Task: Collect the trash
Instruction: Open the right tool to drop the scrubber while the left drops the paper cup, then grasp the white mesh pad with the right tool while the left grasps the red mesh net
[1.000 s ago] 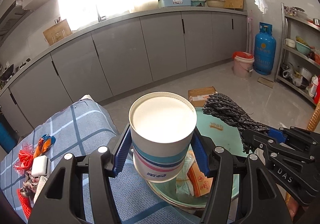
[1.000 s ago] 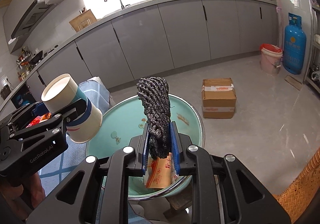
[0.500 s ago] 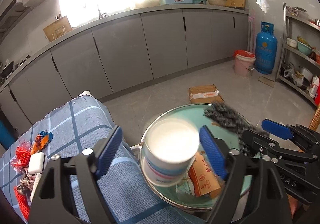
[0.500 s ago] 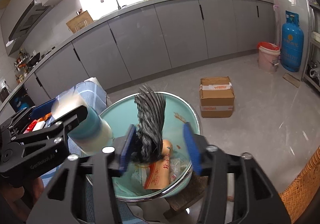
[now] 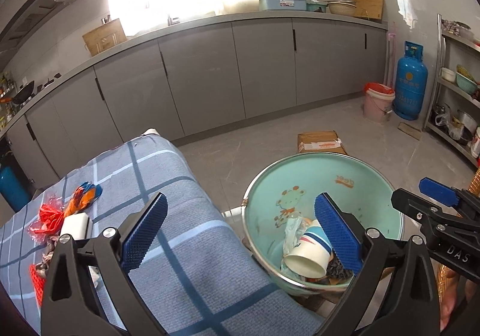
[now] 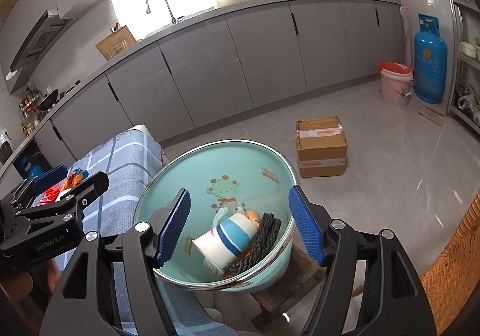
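Once released, cup [image 5: 306, 255] now in basin [image 5: 372, 174]

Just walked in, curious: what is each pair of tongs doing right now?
Left tongs: open, just widened, holding nothing.
Right tongs: open, just widened, holding nothing.

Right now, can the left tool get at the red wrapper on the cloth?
Probably yes. The left tool is open and empty, and the red wrapper lies uncovered on the cloth to its left, nothing between.
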{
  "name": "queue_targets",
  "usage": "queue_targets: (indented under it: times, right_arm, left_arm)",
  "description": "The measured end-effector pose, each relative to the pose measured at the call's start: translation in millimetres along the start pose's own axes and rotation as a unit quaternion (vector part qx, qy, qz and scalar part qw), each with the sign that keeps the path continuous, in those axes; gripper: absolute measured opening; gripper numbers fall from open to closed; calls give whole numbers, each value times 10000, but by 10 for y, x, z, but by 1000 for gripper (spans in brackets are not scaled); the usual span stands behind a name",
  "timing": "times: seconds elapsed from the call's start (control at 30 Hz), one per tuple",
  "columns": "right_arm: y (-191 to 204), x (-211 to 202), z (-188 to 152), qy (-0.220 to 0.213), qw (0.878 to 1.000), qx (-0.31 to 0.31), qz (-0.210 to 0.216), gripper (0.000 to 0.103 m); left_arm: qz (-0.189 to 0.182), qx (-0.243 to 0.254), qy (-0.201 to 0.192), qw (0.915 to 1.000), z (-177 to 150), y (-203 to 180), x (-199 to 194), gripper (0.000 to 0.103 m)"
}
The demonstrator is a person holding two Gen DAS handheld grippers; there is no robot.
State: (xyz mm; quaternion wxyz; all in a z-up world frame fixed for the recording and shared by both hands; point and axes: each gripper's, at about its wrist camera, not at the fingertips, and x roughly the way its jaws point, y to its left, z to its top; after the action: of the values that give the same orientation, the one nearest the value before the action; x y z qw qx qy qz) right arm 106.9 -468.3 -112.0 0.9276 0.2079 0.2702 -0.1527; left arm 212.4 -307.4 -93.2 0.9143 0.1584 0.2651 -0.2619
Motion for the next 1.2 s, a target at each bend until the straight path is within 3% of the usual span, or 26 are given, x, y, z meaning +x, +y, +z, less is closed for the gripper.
queue_targets:
  times: [0.33, 0.57, 0.87, 1.0, 1.2]
  right_arm:
    - [397, -55, -60, 80, 9994, -214, 247, 68]
    - [876, -69, -114, 172, 9969, -530, 557, 73]
    - [1631, -54, -203, 302, 9886, -1053, 1034, 73]
    - [1980, -1, -254, 382, 9832, -1323, 1201, 75]
    - [2546, 202, -377, 588, 9718, -1752, 1464, 77]
  left_arm:
    - [397, -184, -37, 9990, -234, 353, -336, 98]
    - [954, -475, 39, 9943, -482, 923, -637, 98]
    - [1926, -1125, 554, 9732, -1028, 1951, -861, 98]
    - [2114, -1480, 805, 9628, -1253, 2355, -849, 98]
    - [2144, -1675, 974, 9573, -1395, 2642, -711, 98]
